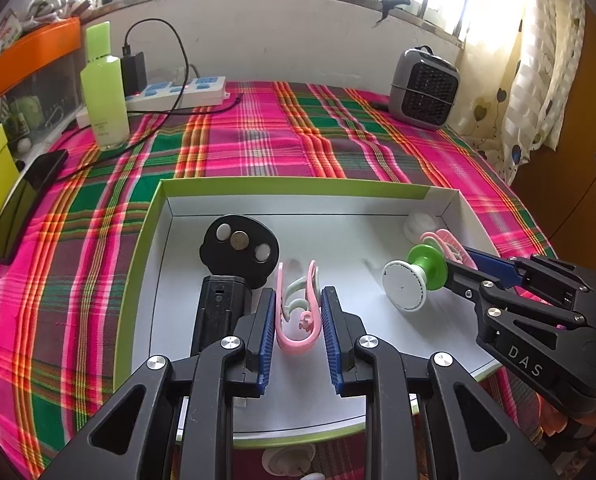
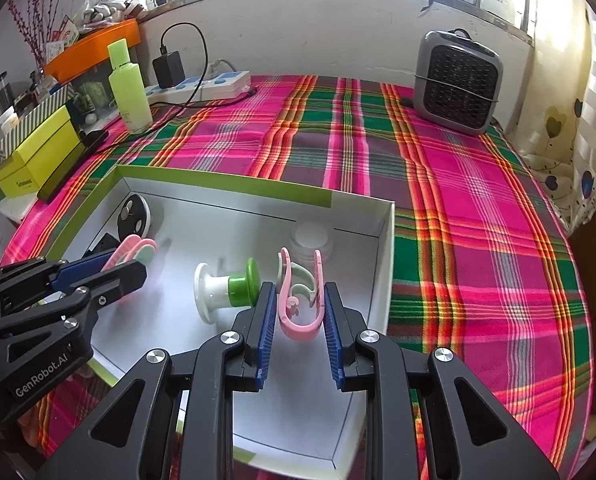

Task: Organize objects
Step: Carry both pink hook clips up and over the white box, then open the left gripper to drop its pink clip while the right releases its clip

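Observation:
A white box with a green rim (image 1: 298, 186) (image 2: 218, 180) lies on a plaid cloth. Over its floor, my left gripper (image 1: 298, 314) (image 2: 116, 266) is shut on a pink clip with a pale green inner part (image 1: 298, 346) (image 2: 132, 248). My right gripper (image 2: 299, 312) (image 1: 471, 266) is shut on a second, matching pink clip (image 2: 298, 330) (image 1: 449, 244), near the box's right wall. Between the two grippers a green-and-white spool-shaped piece (image 1: 413, 280) (image 2: 226, 288) lies on its side in the box.
Also in the box are a black round-headed device (image 1: 240, 244) (image 2: 134, 216) and a white round lid (image 1: 419, 226) (image 2: 309, 240). Around it stand a green bottle (image 1: 104, 80), a power strip (image 1: 182, 90), a grey fan heater (image 2: 457, 84), a dark phone (image 1: 22, 204) and a yellow-green carton (image 2: 38, 152).

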Motion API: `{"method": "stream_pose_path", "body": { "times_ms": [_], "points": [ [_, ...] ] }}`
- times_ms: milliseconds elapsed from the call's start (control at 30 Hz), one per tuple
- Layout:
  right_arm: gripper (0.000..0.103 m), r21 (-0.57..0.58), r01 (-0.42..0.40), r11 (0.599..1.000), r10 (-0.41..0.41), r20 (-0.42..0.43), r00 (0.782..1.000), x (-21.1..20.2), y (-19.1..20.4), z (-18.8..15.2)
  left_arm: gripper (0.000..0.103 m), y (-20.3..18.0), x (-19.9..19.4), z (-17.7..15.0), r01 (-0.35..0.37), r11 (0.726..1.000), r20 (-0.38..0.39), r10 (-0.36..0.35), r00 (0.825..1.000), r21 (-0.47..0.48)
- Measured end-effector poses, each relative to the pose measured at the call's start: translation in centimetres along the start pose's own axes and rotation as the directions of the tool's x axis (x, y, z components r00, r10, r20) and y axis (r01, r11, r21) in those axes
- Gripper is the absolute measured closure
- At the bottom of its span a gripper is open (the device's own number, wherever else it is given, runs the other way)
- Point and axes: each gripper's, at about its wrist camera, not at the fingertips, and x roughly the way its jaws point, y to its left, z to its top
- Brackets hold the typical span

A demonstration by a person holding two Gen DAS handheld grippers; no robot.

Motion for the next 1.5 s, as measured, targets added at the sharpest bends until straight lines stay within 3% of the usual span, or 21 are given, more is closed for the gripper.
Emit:
{"method": "stream_pose_path", "body": {
  "times_ms": [867, 1033, 1300, 1500],
  "points": [
    [0.079, -0.044, 0.035, 0.998, -0.036, -0.014, 0.999, 0.98, 0.88, 0.11, 0.080, 0.04, 0.83, -0.22, -0.004, 1.000, -0.017, 0.004, 1.000, 0.006],
    [0.078, -0.050, 0.042, 0.998, -0.042, -0.013, 0.999, 0.91, 0.99, 0.04, 0.071, -0.04, 0.76, -0.33, 0.003, 1.000, -0.018, -0.003, 1.000, 0.007],
    [0.078, -0.047, 0.044, 0.998, -0.045, -0.010, 0.999, 0.67, 0.94, -0.15, 0.064, -0.10, 0.54, -0.47, 0.000, 1.000, -0.020, 0.000, 1.000, 0.001],
    [0.067, -0.044, 0.049, 0.998, -0.049, 0.005, 0.999, -0.02, 1.05, -0.36, 0.059, -0.15, -0.08, -0.62, 0.008, 1.000, -0.009, -0.008, 1.000, -0.006]
  ]
}}
